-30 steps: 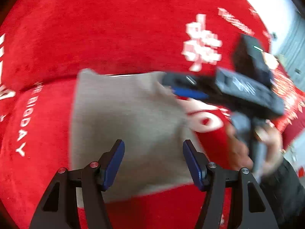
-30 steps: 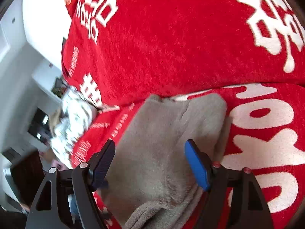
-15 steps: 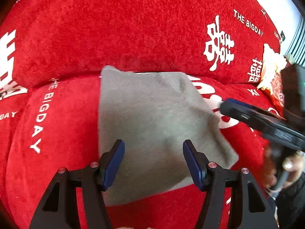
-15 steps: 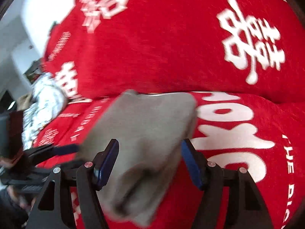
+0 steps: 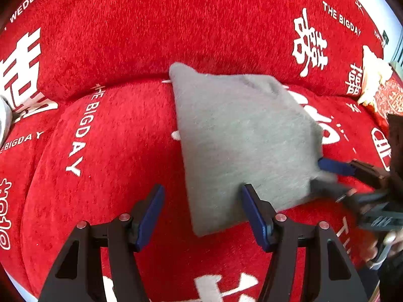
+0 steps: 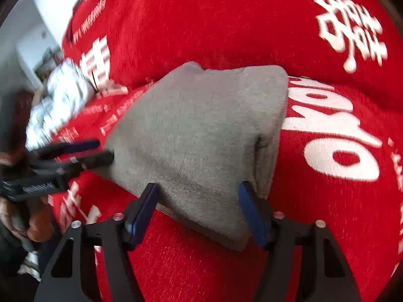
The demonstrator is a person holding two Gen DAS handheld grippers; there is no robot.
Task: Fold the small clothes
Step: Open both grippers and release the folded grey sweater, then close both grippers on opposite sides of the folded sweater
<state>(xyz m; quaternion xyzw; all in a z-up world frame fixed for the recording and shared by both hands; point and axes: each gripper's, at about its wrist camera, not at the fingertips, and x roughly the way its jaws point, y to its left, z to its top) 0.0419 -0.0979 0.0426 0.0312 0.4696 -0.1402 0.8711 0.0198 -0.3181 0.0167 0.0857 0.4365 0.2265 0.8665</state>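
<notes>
Now folded grey garment (image 5: 241, 146) on red sofa cover (image 5: 126, 130), both hand-held grippers spread at its edges

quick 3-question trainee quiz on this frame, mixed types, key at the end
1. True or false: the left hand-held gripper is shut on the grey folded garment.
2. What does the garment lie on? A) wooden table B) red sofa cover C) white tray
3. Fill in: the right hand-held gripper has its jaws ____.

Key: 1 false, its jaws are open; 2 B; 3 open.
</notes>
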